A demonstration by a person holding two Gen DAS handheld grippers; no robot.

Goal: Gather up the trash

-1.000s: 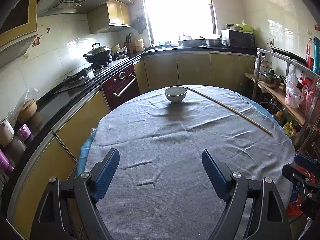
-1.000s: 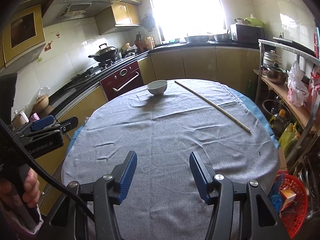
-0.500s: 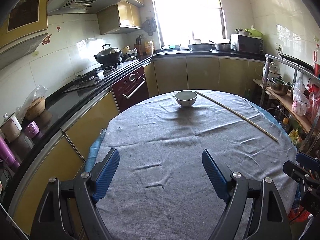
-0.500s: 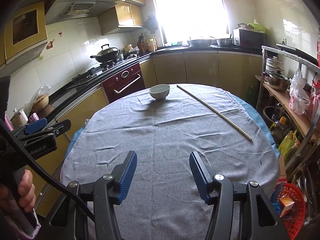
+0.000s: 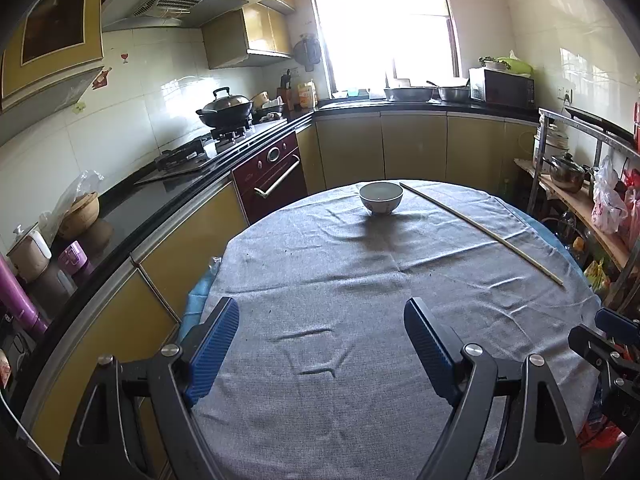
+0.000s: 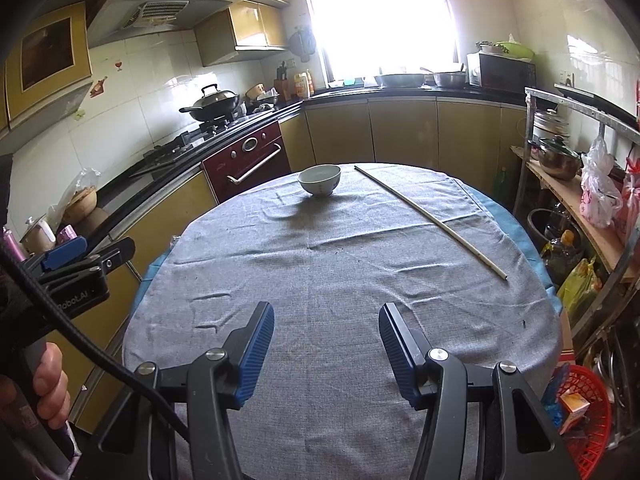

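Both jaws are apart and empty. The long stick (image 6: 430, 218), right of center, looks light and stiff; grab its near end.

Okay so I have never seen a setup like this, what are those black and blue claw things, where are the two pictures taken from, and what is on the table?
Those claws are hand-held grippers, one in each of a person's hands, each carrying a wide-angle camera that looks forward along its two fingers. One picture comes from the left gripper, the other from the right gripper. Both are open and hold nothing. In the right view you can see the person's left hand gripping the other tool's handle. They hover over a round table covered by a grey cloth in a kitchen. On the cloth are a white bowl at the far side and a long thin stick to its right.
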